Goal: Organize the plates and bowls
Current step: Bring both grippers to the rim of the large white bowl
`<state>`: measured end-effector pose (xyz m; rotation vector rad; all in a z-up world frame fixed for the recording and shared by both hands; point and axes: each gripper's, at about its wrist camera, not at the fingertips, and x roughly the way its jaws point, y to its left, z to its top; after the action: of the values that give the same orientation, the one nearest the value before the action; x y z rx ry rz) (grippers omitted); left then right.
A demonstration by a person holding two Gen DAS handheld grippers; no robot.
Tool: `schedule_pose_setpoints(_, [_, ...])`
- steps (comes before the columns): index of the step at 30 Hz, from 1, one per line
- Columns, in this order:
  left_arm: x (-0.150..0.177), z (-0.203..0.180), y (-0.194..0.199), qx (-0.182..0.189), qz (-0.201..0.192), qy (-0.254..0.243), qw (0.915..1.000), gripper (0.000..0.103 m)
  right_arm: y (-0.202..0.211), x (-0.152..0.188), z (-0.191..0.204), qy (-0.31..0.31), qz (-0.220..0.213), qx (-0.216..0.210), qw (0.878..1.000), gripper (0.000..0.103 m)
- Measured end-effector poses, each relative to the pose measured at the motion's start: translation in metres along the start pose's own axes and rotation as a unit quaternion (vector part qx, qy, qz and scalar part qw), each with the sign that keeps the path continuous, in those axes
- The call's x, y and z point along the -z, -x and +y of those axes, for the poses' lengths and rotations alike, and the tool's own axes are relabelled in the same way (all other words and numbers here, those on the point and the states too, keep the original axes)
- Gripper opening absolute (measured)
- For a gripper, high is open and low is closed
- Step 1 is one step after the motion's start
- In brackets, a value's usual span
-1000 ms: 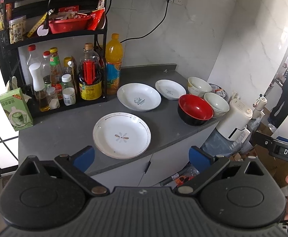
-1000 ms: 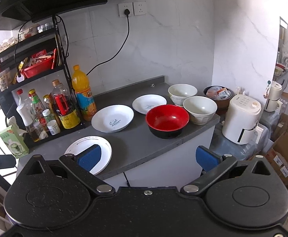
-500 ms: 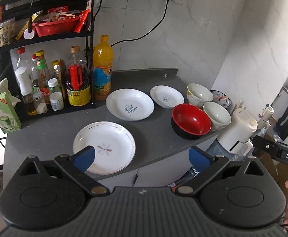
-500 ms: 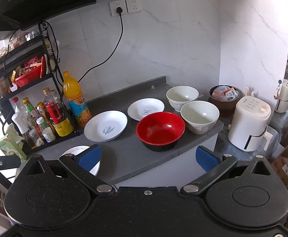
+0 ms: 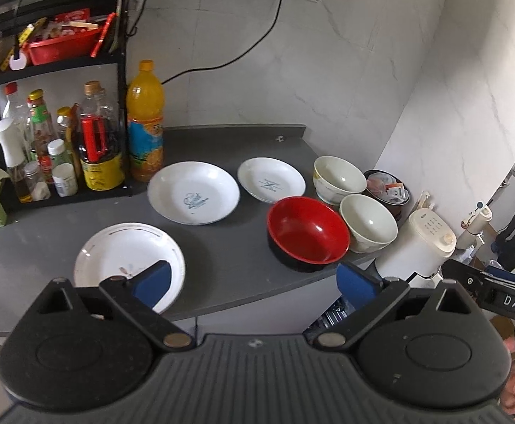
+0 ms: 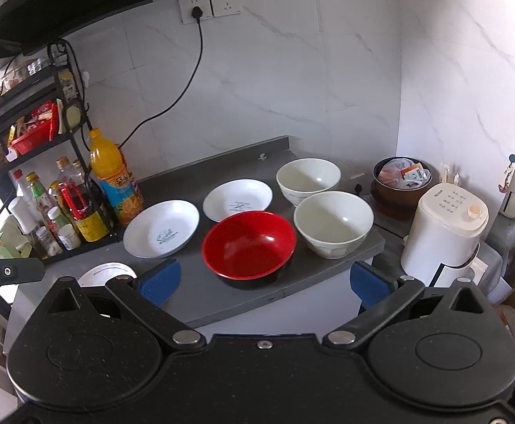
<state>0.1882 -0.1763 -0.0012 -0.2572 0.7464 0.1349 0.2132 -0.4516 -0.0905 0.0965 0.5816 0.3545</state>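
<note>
Tools first: the left tool hangs wide and empty off the near edge of the worktop, its left pad over the near plate; the right tool is equally wide and empty, framing the red bowl. Neither touches anything, so this looks like a survey before the first pick, each tool lined up with the piece nearest it. Three plates lie separately: the near plate at the left, a larger plate beyond it, and a smaller plate to the right of that. Three bowls sit upright in a cluster at the right end: the red bowl, a white bowl just beside it by the edge, and a far white bowl. Nothing is stacked yet, so sorting is wholly ahead; probably plates go on plates, bowls nest. A bottle rack and an orange bottle crowd the left.
</note>
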Motion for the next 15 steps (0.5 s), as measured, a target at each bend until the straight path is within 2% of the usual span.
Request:
schedule_pose_setpoints(7, [-0.011, -0.026, -0.027, -0.005, 0.009, -0.005, 0.9999, 0.100, -0.013, -0.007, -0.026, -0.013, 0.002, 0.000, 1.000, 0.103])
schedule_pose_setpoints(15, [-0.028, -0.041, -0.074, 0.012, 0.020, -0.027, 0.9994, 0.099, -0.040, -0.014, -0.048, -0.035, 0.002, 0.012, 0.999, 0.102])
